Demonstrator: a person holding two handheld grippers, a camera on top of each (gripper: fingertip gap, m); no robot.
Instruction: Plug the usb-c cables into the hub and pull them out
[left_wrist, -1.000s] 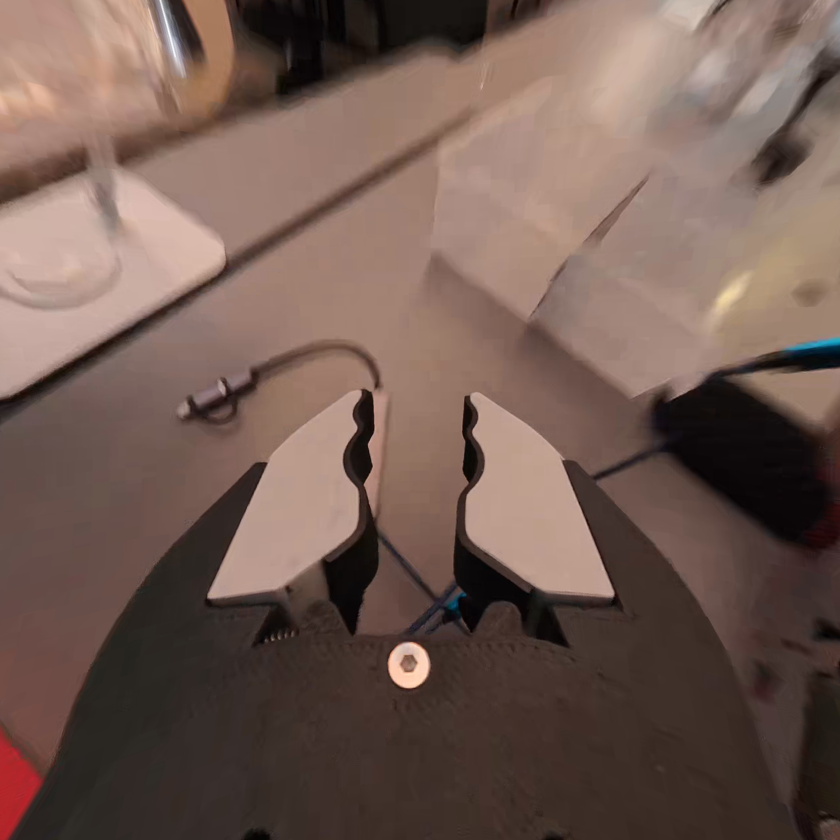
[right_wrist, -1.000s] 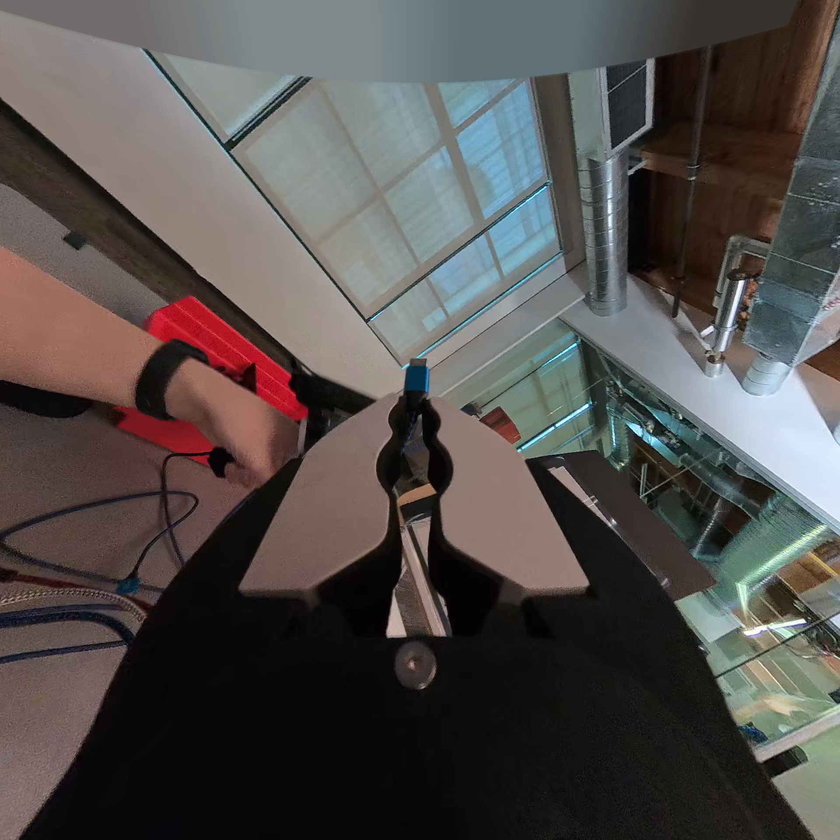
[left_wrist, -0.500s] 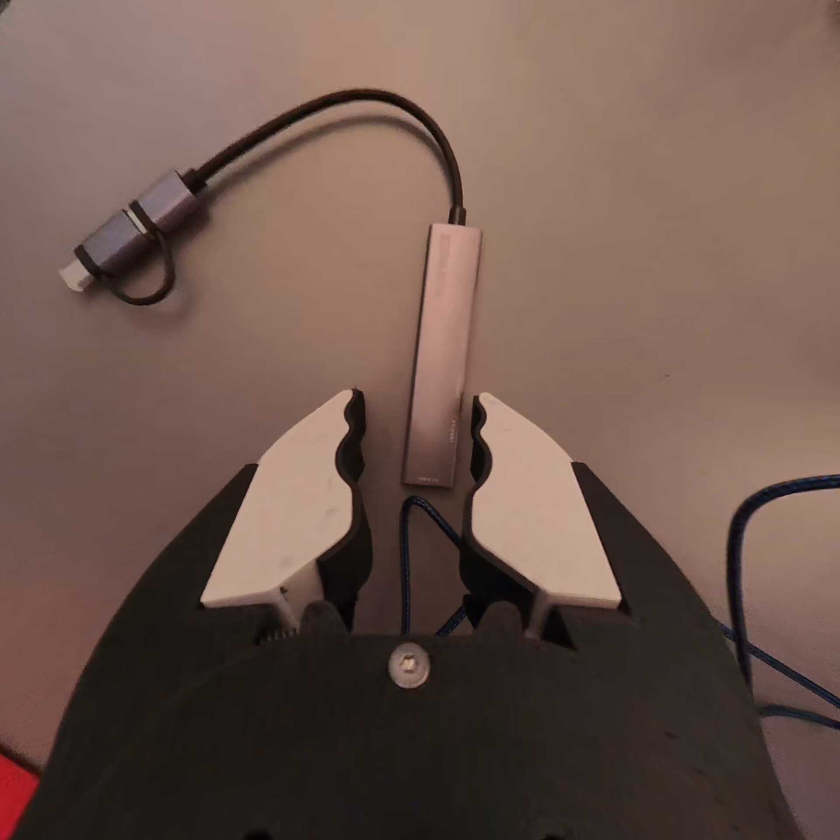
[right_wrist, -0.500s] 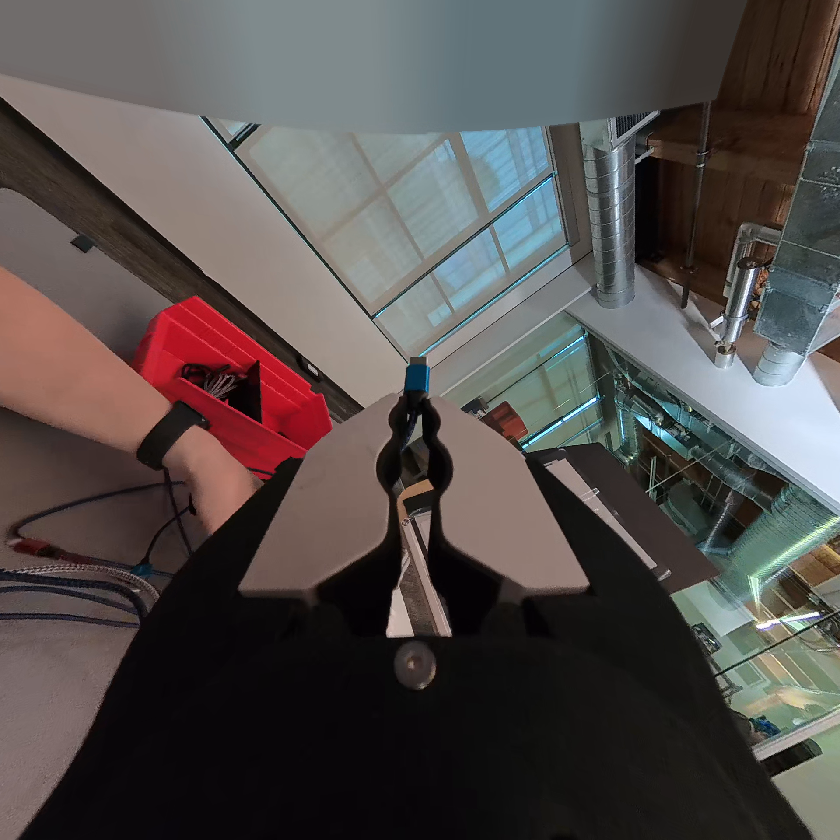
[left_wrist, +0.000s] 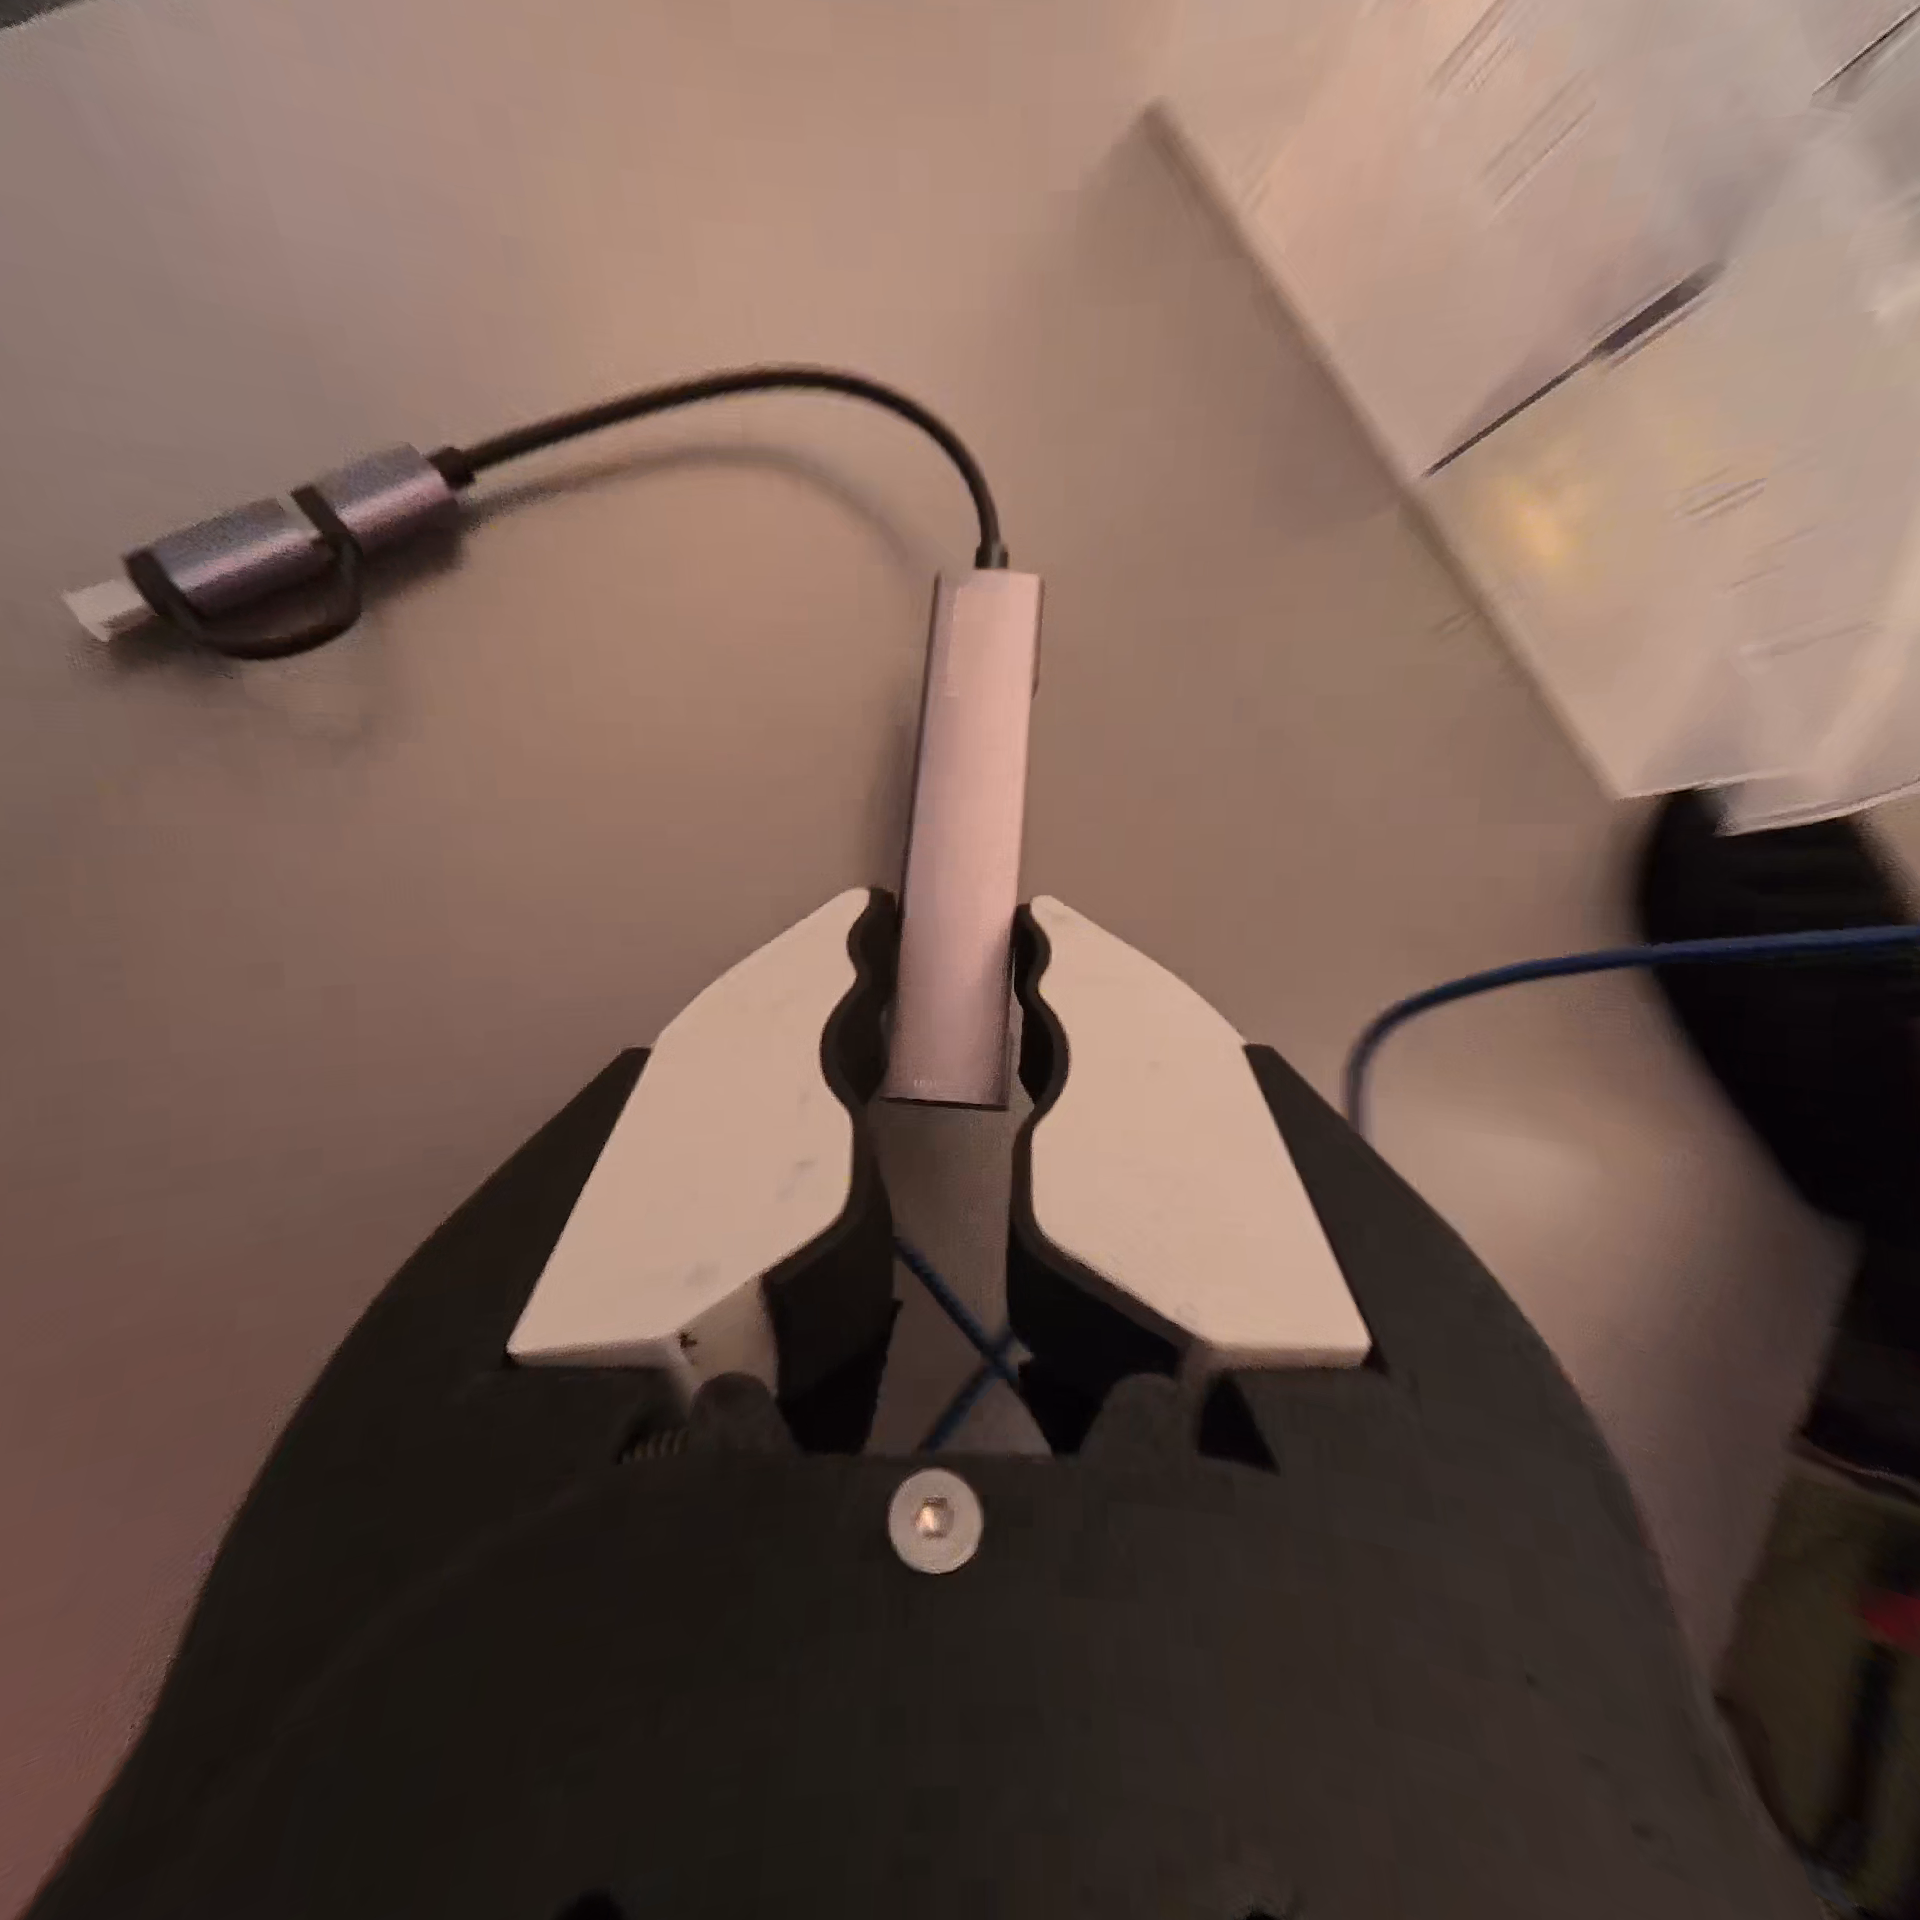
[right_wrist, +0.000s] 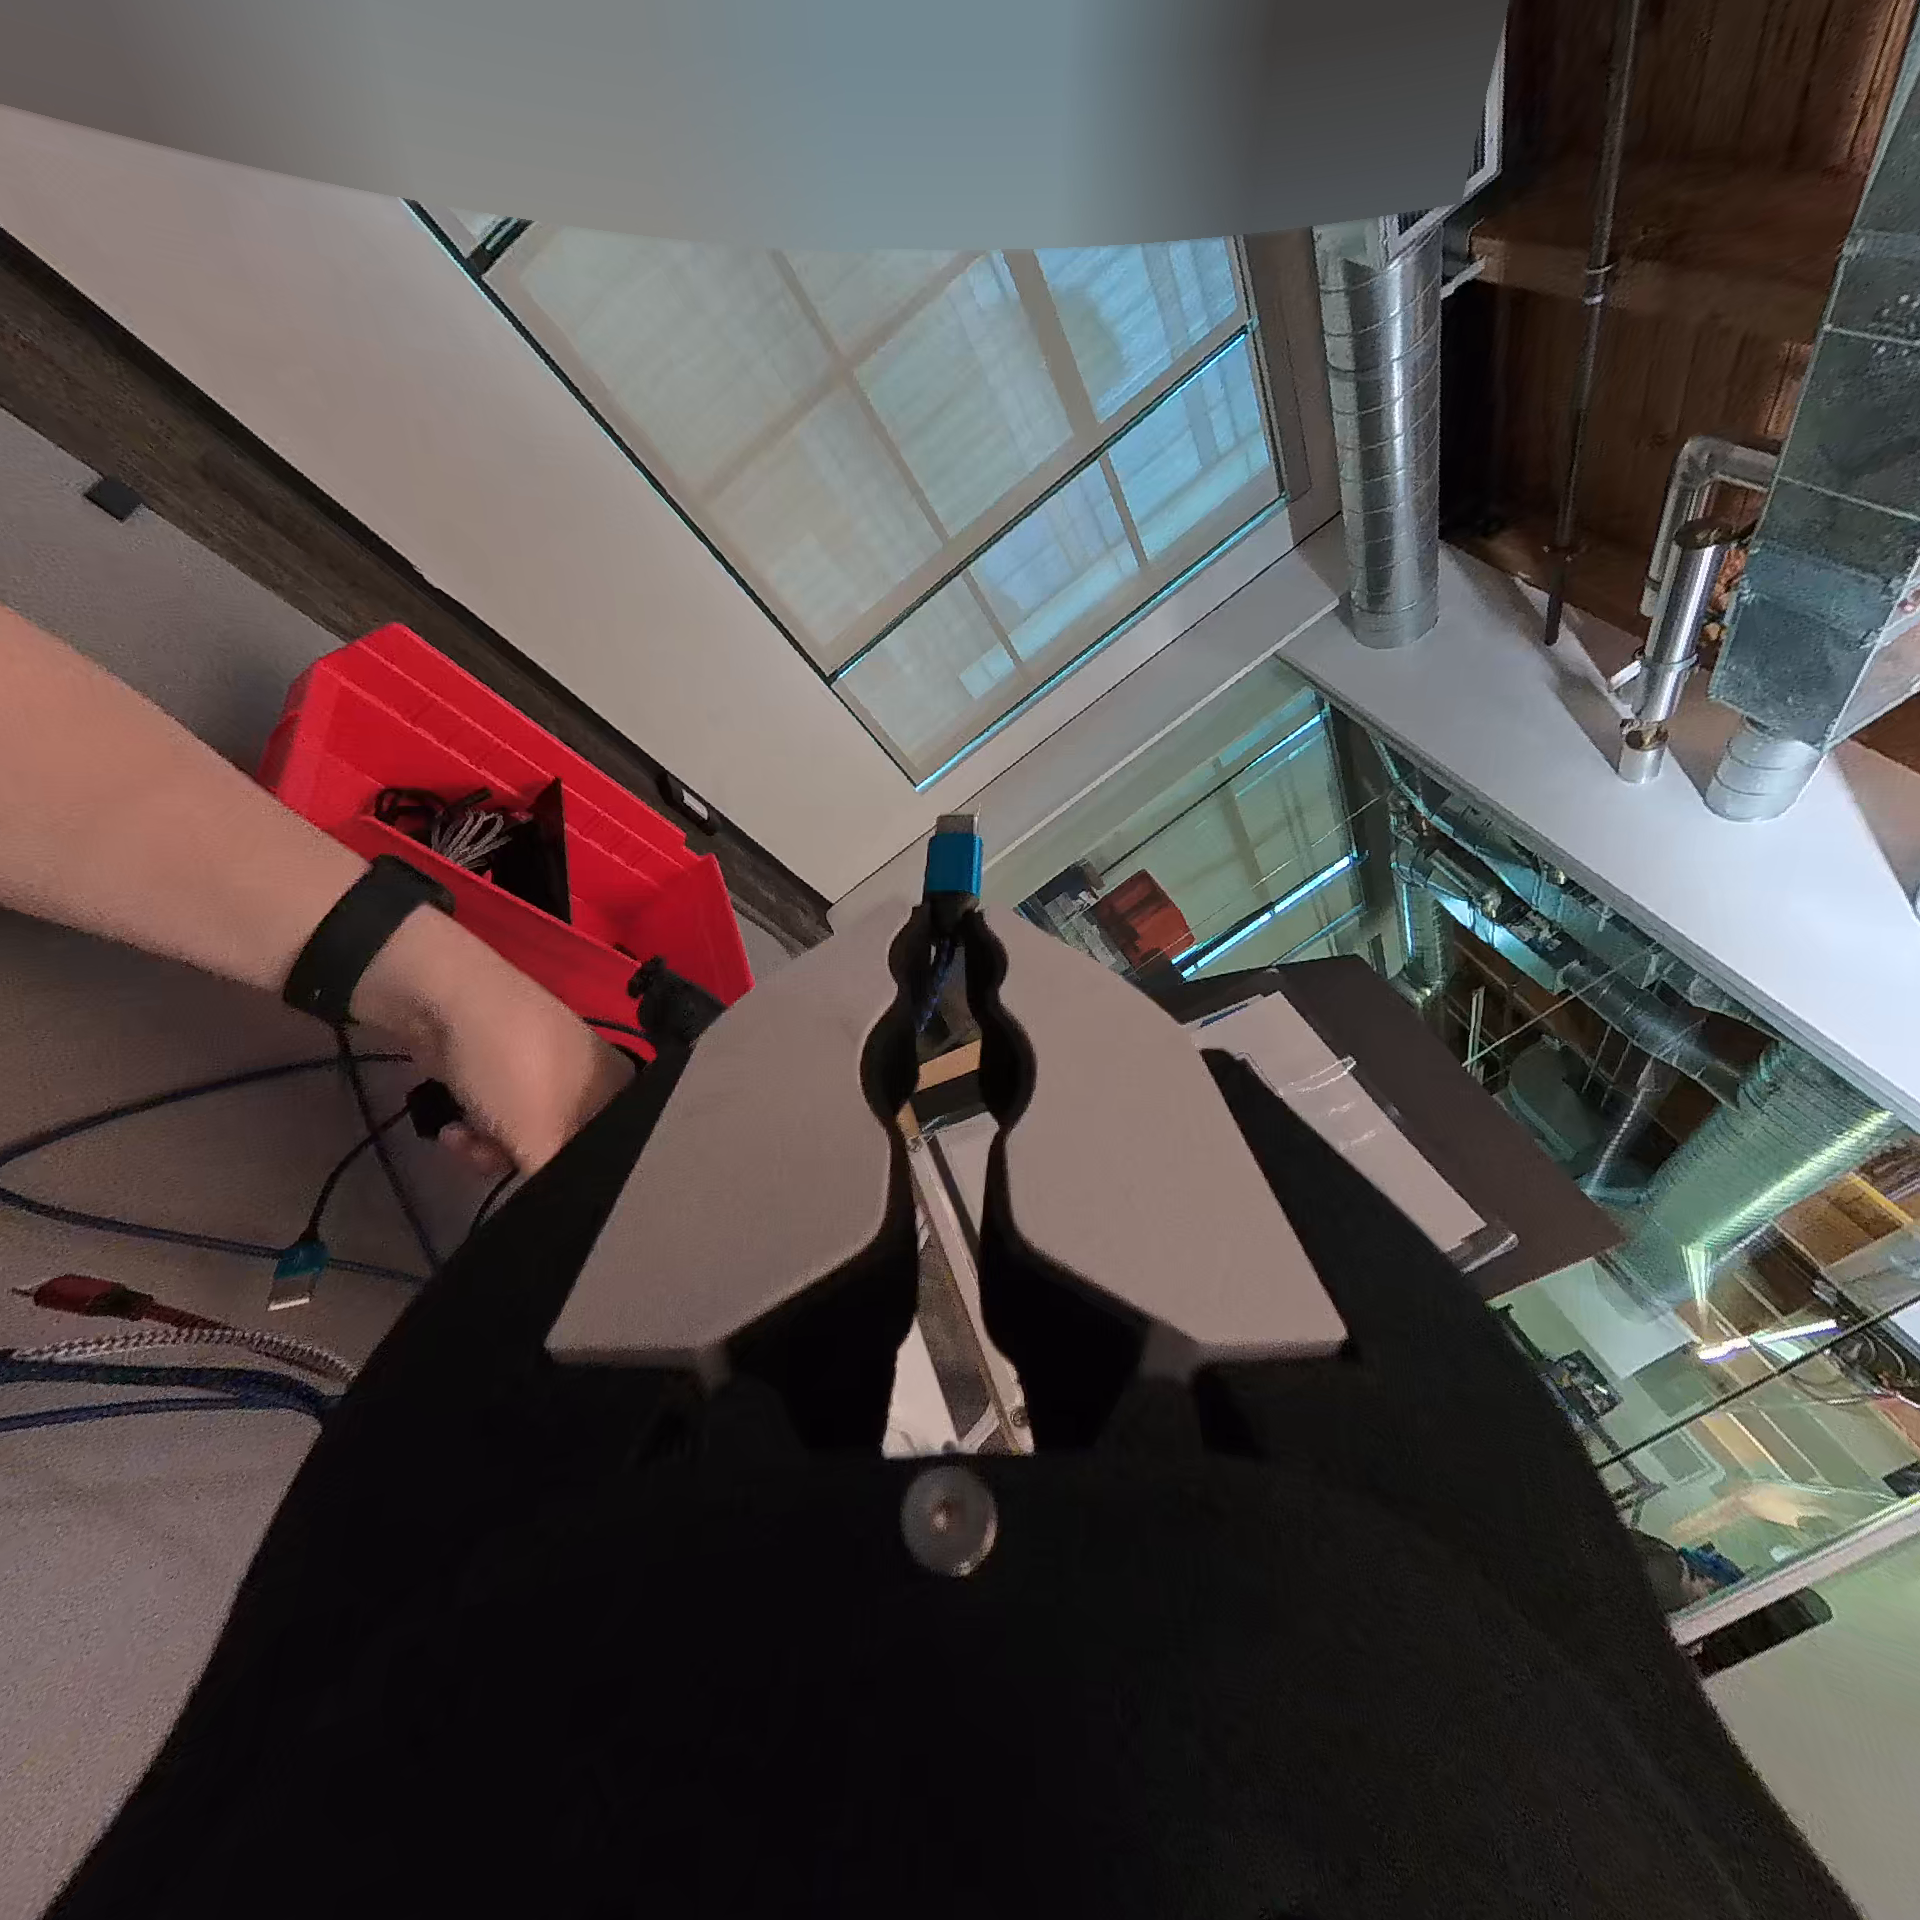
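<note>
Grey table (left_wrist: 520, 935) under warm light: left gripper (left_wrist: 954, 914) clamps the near end of the hub (left_wrist: 971, 790), whose lead curls away leftward; right gripper (right_wrist: 943, 925), aimed up at windows, pinches a blue cable just behind its plug (right_wrist: 954, 862), red bin (right_wrist: 436, 748) beside a hand (right_wrist: 488, 1049)

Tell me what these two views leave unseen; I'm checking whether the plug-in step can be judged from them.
- Hub ports: left wrist view, too small and blurred to make out.
- Blue plug relative to hub: the right wrist view points away from the hub.
- Left gripper grip: its fingers flank the hub, contact unclear.
- Blue cable: right edge cuts it off, blurred.
- Right gripper grips the cable.
</note>
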